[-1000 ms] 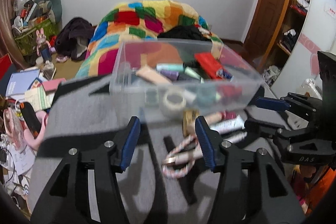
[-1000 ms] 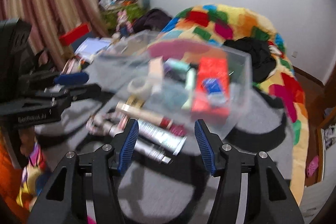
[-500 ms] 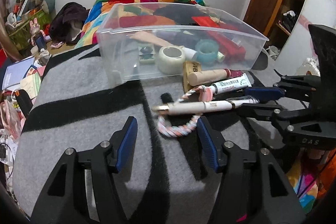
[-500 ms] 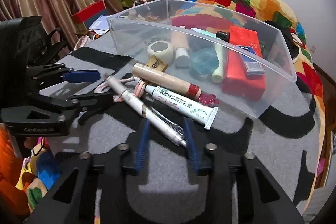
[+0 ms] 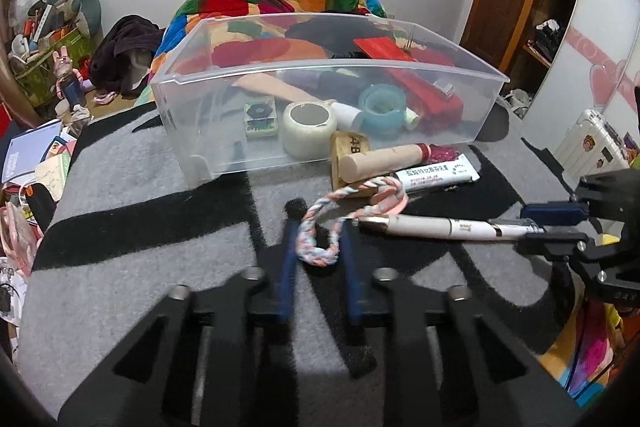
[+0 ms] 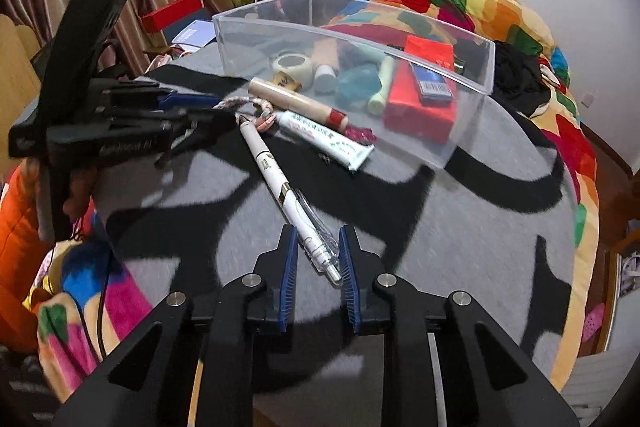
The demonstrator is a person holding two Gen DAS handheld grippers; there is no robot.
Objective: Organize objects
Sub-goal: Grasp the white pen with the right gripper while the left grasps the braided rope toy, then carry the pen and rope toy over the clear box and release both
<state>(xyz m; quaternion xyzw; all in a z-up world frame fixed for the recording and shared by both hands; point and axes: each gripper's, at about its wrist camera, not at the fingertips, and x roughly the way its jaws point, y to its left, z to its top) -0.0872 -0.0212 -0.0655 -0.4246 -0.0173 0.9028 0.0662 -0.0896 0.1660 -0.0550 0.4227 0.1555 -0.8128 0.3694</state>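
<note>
We count one clear bin point(image 5: 400, 75), two tape rolls point(image 5: 309, 128) inside it, one red box point(image 6: 424, 95), one braided cord point(image 5: 320, 223), two pens point(image 6: 280, 167), one tube point(image 6: 332, 143), and two grippers point(image 5: 316, 247).

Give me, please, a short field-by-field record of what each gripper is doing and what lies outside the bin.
left gripper: jaws have just closed on the braided rope loop
right gripper: jaws have been closing around the clear pen; contact unclear
clear bin: upright on grey blanket, partly filled
outside bin: white pen, white tube, beige stick
</note>
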